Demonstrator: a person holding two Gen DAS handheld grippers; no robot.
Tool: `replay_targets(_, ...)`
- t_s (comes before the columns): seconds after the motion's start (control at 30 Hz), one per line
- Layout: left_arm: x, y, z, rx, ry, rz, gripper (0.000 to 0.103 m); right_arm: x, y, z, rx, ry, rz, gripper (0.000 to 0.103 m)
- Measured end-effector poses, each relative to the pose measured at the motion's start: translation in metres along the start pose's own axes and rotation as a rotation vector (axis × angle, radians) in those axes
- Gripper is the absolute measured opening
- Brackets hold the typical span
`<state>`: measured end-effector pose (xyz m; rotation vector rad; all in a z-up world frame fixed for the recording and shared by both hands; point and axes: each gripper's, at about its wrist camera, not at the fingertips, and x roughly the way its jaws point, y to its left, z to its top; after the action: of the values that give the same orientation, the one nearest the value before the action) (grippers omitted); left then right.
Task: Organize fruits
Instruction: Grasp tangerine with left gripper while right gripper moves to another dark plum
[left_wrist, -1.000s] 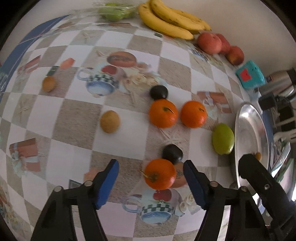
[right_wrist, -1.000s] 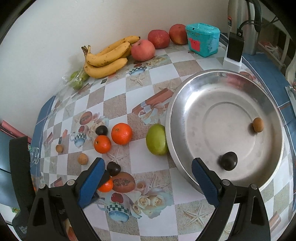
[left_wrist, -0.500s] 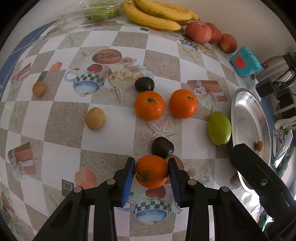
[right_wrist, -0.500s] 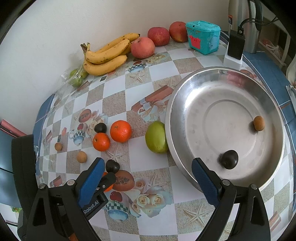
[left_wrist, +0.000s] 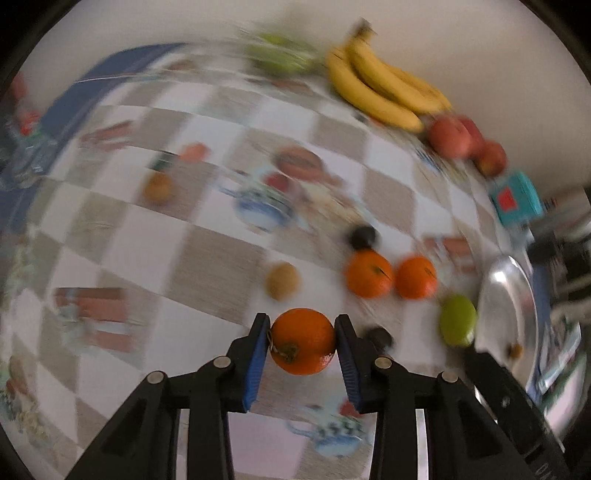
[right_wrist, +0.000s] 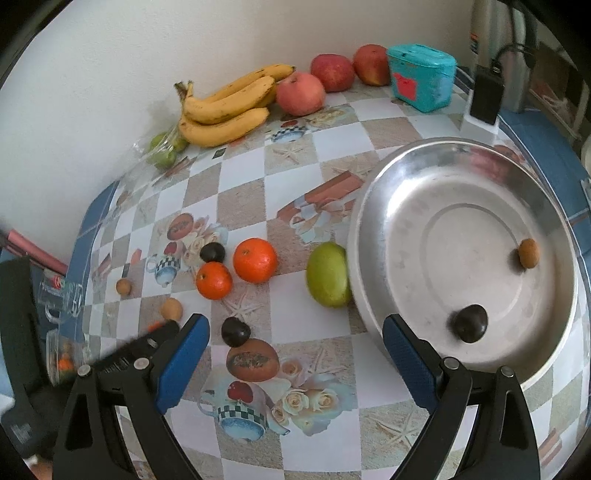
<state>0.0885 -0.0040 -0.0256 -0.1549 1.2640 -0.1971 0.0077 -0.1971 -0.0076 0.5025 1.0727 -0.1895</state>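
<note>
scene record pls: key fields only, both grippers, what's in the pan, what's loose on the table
left gripper: shut on orange
right gripper: open, empty, by the pan
pan: dark round fruit, small brown fruit
beside pan rim: green fruit
loose on table: two oranges, two dark fruits, two small brown fruits
along wall: bananas, three apples, teal box

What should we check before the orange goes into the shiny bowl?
1. Left tool squeezing the orange on both sides: ok.
2. Orange lifted off the table: cannot tell, picture is blurry.
3. Room in the shiny bowl: ok, only a dark fruit and a small brown fruit inside.
4. Green fruit beside the bowl's rim, in the way: not ok.
5. Right tool open and empty: ok.
</note>
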Motion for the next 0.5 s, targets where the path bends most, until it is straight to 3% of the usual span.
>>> replay_targets(0.2,-0.017,0.036,0.01,-0.114,-0.072,0.03,0.039,0.009,0.02,-0.002,-0.078,0.019,0.037,0.091)
replay_targets(0.37,-0.021,0.041,0.01,-0.138,-0.083,0.028,0.039,0.025,0.037,-0.007,-0.146,0.056,0.043,0.072)
replay_targets(0.5,-0.02,0.039,0.01,-0.132,-0.074,0.028,0.039,0.039,0.044,-0.01,-0.186,0.086,0.033,0.064)
